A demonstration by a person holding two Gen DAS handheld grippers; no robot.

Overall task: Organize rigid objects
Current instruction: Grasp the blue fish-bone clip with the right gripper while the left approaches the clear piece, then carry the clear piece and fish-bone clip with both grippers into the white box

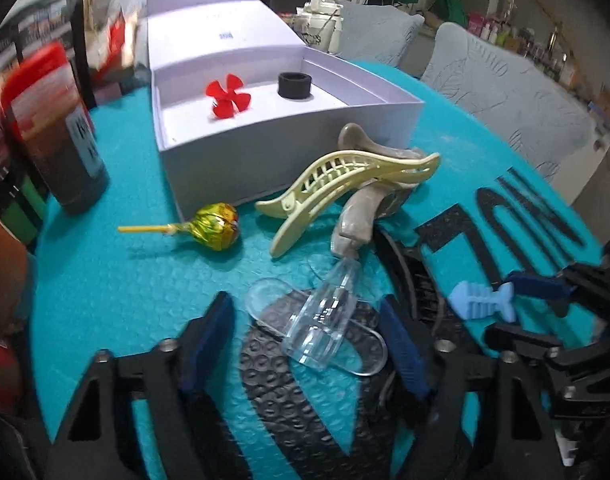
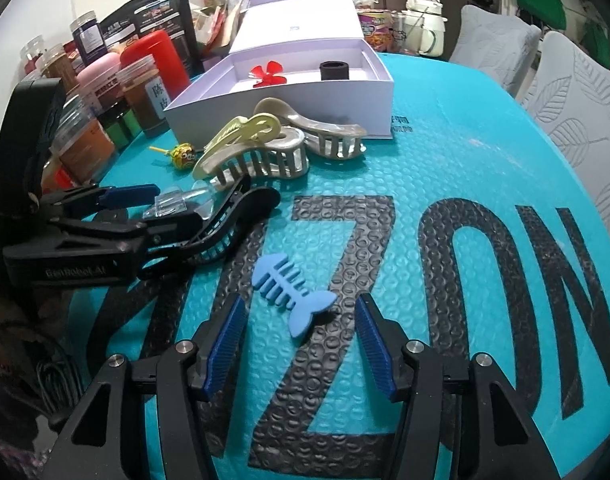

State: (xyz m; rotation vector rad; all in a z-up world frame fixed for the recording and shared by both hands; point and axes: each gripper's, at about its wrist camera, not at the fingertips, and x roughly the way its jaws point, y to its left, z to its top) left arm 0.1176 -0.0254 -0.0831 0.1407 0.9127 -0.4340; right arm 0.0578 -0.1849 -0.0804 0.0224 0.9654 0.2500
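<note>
**Inspector:** Item under the left tool (image 1: 305, 340): a clear, hard plastic hair clip (image 1: 317, 328), lying on the teal bubble-textured counter (image 1: 125, 280) between the blue pads. I judge it light, stiff, glossy and likely to slip or crack; take it across its thicker middle body, not the thin curved tips.

**Assistant:** Left tool state?

**Inspector:** Jaws about half open, straddling the clip. Contact with the pads cannot be confirmed; I record it as not yet gripped.

**Assistant:** And the right tool (image 2: 301, 340)?

**Inspector:** Half open likewise, astride a light blue fishbone-shaped toy (image 2: 291, 286) flat on the counter, pads clear of it. It looks rubbery and light. The open white cardboard box (image 1: 289, 148) stands beyond, near both.
</note>
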